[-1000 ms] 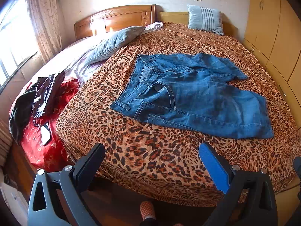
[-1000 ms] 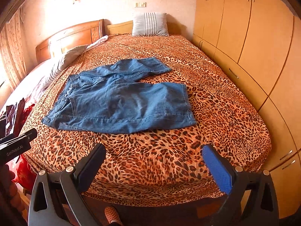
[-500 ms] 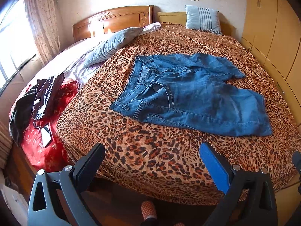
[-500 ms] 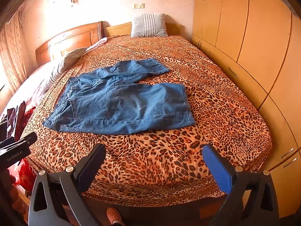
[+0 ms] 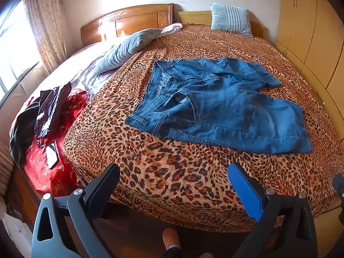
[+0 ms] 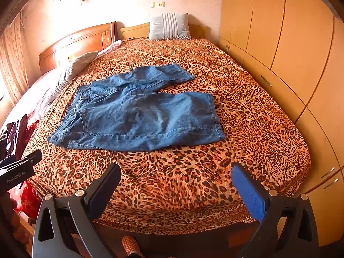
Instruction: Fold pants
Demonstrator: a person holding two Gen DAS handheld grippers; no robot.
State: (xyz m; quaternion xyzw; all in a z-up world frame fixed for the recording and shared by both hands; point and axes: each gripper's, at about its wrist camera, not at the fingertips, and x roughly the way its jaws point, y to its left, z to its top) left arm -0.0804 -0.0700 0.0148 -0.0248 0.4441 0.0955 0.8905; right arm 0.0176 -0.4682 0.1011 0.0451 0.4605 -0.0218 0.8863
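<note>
Bedroom, leopard-print bedspread (image 5: 172, 172); left gripper (image 5: 173, 185) hangs off the foot of the bed, jaws wide apart and empty, while denim pants (image 5: 219, 105) lie spread flat mid-bed, waistband left, legs right. Right gripper (image 6: 176, 182) likewise gaping, empty. Pre-grasp approach stage; next likely reach forward to pinch the near edges.

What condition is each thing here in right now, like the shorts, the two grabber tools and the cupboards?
Denim shorts: spread flat on the leopard-print bedspread, unfolded, far leg rumpled.
Left gripper: open, holding nothing, short of the shorts.
Right gripper: open, holding nothing, above the bed's foot.
Wardrobe doors: closed.
Striped pillow: upright against the headboard.
Grey pillow: lying slumped on the bed's left side.
Dark clothes: heaped on the red cloth.
</note>
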